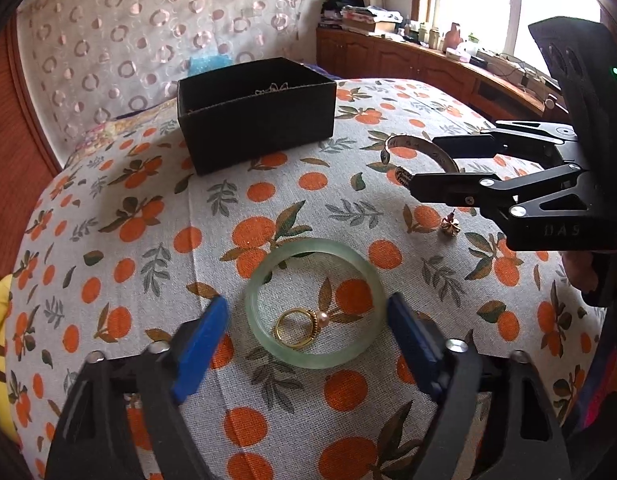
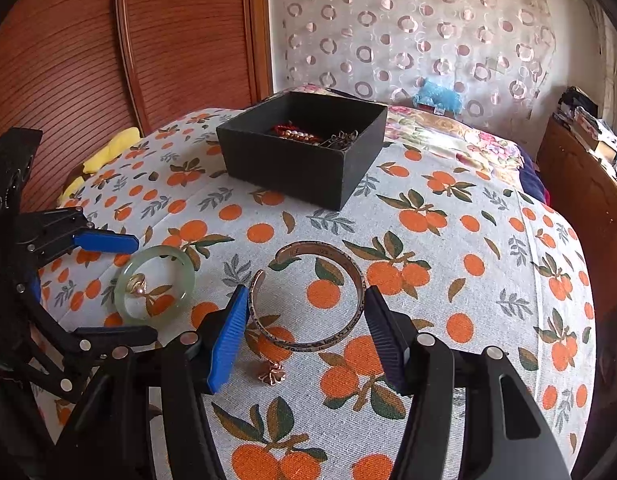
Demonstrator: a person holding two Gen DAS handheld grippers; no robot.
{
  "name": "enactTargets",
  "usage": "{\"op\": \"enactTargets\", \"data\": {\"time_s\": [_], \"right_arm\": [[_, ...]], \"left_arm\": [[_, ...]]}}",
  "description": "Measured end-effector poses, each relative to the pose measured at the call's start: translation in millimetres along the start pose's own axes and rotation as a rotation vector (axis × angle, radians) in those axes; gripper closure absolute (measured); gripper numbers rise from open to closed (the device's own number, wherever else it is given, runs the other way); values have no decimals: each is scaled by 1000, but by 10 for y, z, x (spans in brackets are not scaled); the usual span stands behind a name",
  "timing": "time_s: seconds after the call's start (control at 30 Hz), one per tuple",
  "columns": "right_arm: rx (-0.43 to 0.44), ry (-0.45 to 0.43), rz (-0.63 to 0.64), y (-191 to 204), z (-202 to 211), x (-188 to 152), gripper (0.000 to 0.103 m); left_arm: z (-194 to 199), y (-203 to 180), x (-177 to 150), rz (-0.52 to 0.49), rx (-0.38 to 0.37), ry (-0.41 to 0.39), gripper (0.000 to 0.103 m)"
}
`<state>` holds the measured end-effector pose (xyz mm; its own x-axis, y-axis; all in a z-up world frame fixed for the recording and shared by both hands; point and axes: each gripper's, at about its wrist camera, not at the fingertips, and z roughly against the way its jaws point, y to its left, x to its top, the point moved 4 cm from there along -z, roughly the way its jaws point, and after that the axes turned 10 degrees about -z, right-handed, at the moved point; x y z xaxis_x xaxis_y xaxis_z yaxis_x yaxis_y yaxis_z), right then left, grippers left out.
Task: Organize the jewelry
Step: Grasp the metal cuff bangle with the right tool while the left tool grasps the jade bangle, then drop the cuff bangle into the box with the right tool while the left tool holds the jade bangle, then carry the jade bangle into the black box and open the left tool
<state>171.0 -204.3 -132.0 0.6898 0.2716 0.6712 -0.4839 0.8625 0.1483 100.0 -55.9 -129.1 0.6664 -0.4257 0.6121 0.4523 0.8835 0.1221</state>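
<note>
A pale green jade bangle [image 1: 268,268] lies flat on the orange-print cloth with a gold pearl ring [image 1: 298,327] inside it. My left gripper [image 1: 308,320] is open, its blue pads either side of the bangle. A copper cuff bracelet [image 2: 346,264] lies between the open pads of my right gripper [image 2: 304,312]; in the left wrist view the cuff [image 1: 412,146] is partly hidden by that gripper [image 1: 422,166]. A small rose-gold earring [image 2: 271,374] lies near the cuff. The black box [image 2: 304,168] holds beads and a chain. The bangle [image 2: 126,280] and left gripper [image 2: 132,288] show at left.
The cloth [image 1: 108,208] covers a rounded surface that falls away at its edges. A wooden wardrobe door [image 2: 168,40] and a patterned curtain [image 2: 408,32] stand behind. A wooden cabinet with clutter [image 1: 408,52] runs under the window at right.
</note>
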Motion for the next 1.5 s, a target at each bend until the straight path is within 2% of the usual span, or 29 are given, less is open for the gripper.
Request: {"op": "enactTargets", "data": {"time_s": [0.23,0.47,1.0,1.4,1.5], "right_arm": [[-4,-4,5,54,1,36,42],[4,-39,20,168,25,266,42],[-5,-72,-22,231,-429,1134,42],[-14,-28,-41,152,-770,1289,41],[-10,-46,-35,146,-743,1287,38]], "left_arm": [[170,117,23,61,21,-72,35],[384,342,91,116,60,-151,36],[538,816,189,150,124,-201,36],[454,1102,586,162,168,-231,36],[401,1145,680,164,186,-229,36]]}}
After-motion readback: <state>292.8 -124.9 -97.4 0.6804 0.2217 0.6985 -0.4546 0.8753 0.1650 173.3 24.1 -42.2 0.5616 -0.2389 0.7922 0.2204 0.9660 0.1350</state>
